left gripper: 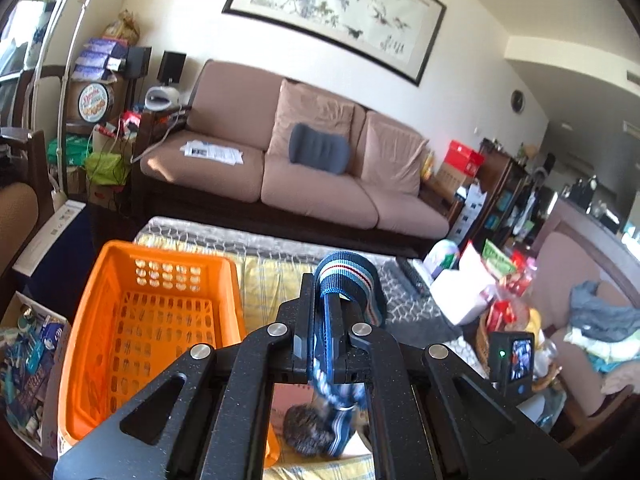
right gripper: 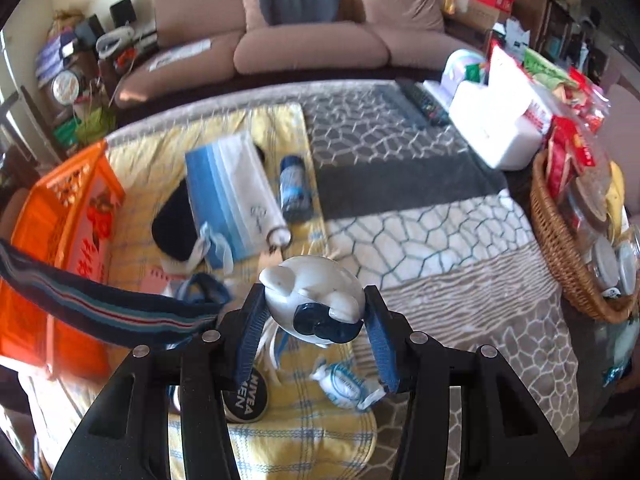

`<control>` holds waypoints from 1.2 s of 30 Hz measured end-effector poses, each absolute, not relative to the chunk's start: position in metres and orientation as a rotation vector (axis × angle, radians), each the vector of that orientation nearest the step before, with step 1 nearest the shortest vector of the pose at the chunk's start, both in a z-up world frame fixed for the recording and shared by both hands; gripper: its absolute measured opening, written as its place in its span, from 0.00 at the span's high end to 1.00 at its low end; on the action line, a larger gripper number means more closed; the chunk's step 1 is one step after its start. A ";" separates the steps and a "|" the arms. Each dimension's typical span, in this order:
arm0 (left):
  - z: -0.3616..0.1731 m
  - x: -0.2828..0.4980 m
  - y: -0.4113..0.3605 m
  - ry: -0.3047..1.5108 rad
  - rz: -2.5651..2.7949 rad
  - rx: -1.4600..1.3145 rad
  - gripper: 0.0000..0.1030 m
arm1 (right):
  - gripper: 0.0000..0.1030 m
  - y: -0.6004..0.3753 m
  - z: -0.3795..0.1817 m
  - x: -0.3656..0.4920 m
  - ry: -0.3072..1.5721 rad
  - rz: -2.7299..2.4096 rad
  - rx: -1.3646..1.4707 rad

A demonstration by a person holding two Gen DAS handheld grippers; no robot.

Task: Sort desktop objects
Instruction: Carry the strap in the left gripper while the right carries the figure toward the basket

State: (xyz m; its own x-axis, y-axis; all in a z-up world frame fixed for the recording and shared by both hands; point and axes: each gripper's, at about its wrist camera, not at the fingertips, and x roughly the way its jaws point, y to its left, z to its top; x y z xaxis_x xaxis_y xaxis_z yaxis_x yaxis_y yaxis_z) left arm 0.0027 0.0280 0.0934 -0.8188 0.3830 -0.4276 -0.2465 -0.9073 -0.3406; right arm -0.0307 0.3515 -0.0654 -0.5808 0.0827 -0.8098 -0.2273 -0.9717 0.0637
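Bright daylight enters from the left window, glaring on the white box. Fisheye bends the edges; corners go black; slight motion blur.

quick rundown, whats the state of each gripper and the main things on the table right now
left gripper: shut on striped strap
right gripper: shut on white gadget
orange basket: upright, nothing visible inside
blue bottle: lying on its side
face masks pack: lying flat
cream tin: lid on
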 end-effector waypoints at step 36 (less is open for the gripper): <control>0.205 0.085 0.012 -0.104 2.964 -0.316 0.97 | 0.52 0.253 0.021 -0.012 0.166 3.045 -1.022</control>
State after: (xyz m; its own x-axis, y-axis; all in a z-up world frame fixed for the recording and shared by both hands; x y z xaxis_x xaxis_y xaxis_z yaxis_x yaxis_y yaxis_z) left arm 0.0849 0.0124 0.2050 -0.9651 0.1643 -0.2038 -0.1496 -0.9850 -0.0857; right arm -0.0119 0.2527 0.0210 -0.7956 -0.1033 -0.5970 0.0380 -0.9919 0.1210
